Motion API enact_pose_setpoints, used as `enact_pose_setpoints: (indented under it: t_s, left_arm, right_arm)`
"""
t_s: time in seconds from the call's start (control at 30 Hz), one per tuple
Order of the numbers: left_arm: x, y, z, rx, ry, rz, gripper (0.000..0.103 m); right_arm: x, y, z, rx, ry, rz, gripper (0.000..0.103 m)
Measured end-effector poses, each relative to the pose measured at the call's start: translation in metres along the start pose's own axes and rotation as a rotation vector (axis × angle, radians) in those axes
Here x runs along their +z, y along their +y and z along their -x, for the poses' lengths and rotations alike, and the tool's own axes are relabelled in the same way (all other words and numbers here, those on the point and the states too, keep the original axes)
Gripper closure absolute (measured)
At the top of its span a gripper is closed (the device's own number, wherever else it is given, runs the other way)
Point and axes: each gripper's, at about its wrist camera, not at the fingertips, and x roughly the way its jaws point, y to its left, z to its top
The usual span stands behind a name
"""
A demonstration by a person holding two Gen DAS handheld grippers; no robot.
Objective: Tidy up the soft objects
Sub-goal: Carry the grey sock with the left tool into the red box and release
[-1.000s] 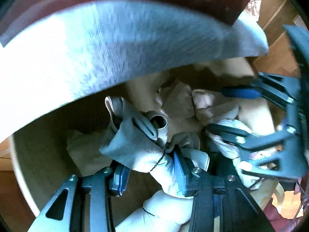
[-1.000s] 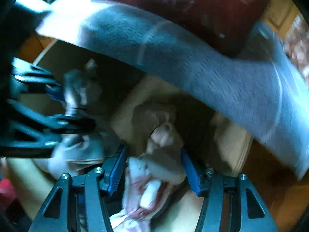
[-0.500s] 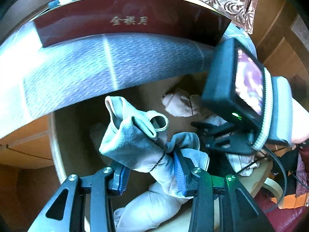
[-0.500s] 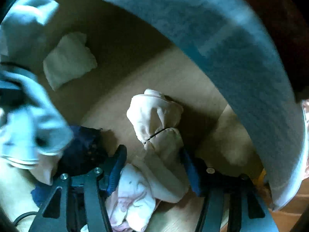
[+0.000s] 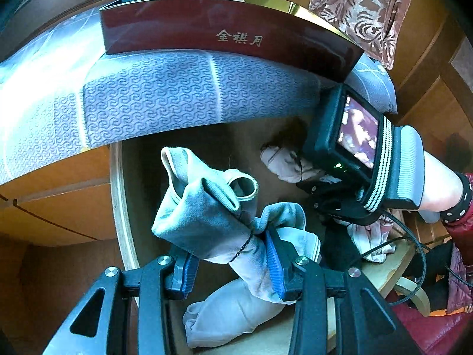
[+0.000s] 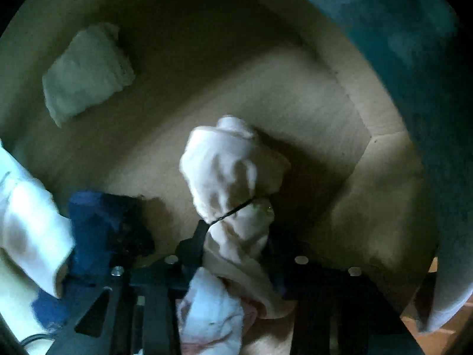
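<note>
In the left wrist view my left gripper (image 5: 229, 264) is shut on a grey-blue sock bundle (image 5: 204, 216) tied with a black band, held above the round wooden table (image 5: 118, 207). My right gripper (image 6: 236, 238) points steeply down at the table. Its jaws are closing, with both dark fingers (image 6: 196, 242) against the narrow waist of a cream sock bundle (image 6: 233, 165), also tied with a black band. From the left wrist view the right gripper's camera body (image 5: 348, 148) hides most of that cream bundle (image 5: 283, 162).
A folded white cloth (image 6: 85, 74), a dark blue sock (image 6: 100, 224) and a white-and-pink cloth (image 6: 212, 310) lie on the table. A pale sock (image 5: 230, 310) lies under my left gripper. A dark red box (image 5: 230, 29) on a blue patterned cloth (image 5: 177, 97) stands behind the table.
The right gripper sank over the cream bundle and its jaws drew in against it. The left gripper lifted away with the grey-blue bundle, so the red box and blue cloth show more.
</note>
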Motion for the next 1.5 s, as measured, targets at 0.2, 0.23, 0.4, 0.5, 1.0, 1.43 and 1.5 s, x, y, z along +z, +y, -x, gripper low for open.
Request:
enact_pose_setpoints:
  t_s: [0.2,0.23,0.4,0.5,1.0,1.43,1.5]
  left_arm:
    - [-0.018,0.016,0.015,0.0,-0.025,0.024,0.063]
    - [-0.021,0.018,0.017,0.001,-0.029,0.026,0.063]
    - [-0.021,0.029,0.033,0.011,-0.058,0.039,0.063]
    - [-0.021,0.031,0.041,0.009,-0.07,0.048,0.063]
    - [0.045,0.013,0.134,-0.004,-0.24,-0.072,0.063]
    - [0.196,-0.057,0.113,-0.008,-0.251,-0.171,0.063]
    - [0.217,-0.062,0.096,0.001,-0.228,-0.18,0.063]
  right_arm:
    - [-0.011,0.005,0.014,0.09,-0.051,-0.023,0.069]
    - [-0.011,0.004,0.018,0.128,-0.061,-0.036,0.069]
    - [-0.006,0.012,0.021,0.169,-0.052,-0.015,0.069]
    - [-0.002,0.016,0.018,0.161,-0.041,-0.01,0.066]
    - [-0.009,0.024,0.03,0.187,-0.048,-0.056,0.066]
    - [-0.006,0.024,0.029,0.184,-0.027,-0.034,0.065]
    - [-0.007,0.03,0.019,0.188,-0.027,-0.035,0.064]
